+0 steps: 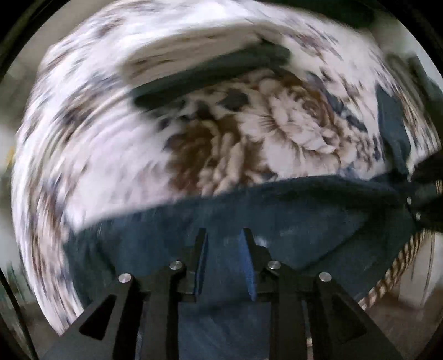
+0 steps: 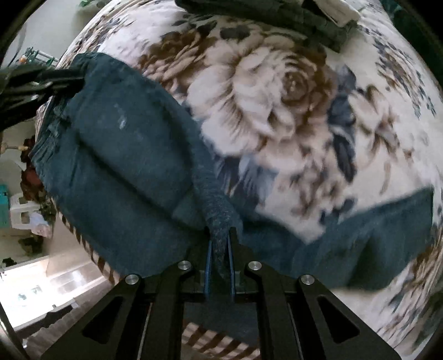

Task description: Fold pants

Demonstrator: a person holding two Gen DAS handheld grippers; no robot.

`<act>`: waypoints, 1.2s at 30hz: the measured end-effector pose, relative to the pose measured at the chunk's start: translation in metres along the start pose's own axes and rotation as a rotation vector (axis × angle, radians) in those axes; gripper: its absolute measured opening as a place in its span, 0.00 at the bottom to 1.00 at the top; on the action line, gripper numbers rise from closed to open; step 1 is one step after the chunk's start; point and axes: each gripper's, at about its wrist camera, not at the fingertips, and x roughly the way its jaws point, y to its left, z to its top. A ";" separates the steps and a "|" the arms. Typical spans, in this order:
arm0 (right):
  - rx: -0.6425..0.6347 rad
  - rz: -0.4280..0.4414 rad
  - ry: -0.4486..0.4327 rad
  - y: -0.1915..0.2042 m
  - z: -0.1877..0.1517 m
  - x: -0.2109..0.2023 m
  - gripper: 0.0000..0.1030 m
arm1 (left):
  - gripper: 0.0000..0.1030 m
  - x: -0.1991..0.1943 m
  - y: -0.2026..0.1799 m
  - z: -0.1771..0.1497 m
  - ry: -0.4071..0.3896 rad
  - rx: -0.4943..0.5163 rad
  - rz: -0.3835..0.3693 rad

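left gripper [image 1: 223,235] fingers parted; right gripper [image 2: 220,235] fingers pinched nearly together.

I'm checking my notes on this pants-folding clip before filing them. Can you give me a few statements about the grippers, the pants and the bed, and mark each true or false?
1. The right gripper is shut on a bunched fold of the pants. True.
2. The pants are bright red. False: they are dark blue.
3. The pants lie on a floral blanket. True.
4. The left gripper has its fingers pressed together. False: there is a gap between them, with the pants below.
5. Dark folded clothes lie at the blanket's far side. True.
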 end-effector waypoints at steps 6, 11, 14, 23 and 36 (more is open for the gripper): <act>0.045 -0.003 0.195 -0.034 0.051 0.031 0.37 | 0.21 0.063 0.012 0.055 0.187 0.204 -0.089; 0.057 0.020 0.293 -0.047 0.079 0.046 0.60 | 0.21 0.101 0.005 0.063 0.339 0.353 -0.164; 0.046 0.050 0.345 -0.048 0.090 0.054 0.60 | 0.24 0.122 -0.005 0.057 0.428 0.435 -0.186; 0.026 0.058 0.449 -0.041 0.085 0.091 0.60 | 0.34 0.147 -0.007 0.051 0.454 0.423 -0.252; 0.036 0.034 0.310 -0.019 0.085 0.069 0.12 | 0.04 0.127 -0.014 0.030 0.240 0.313 -0.105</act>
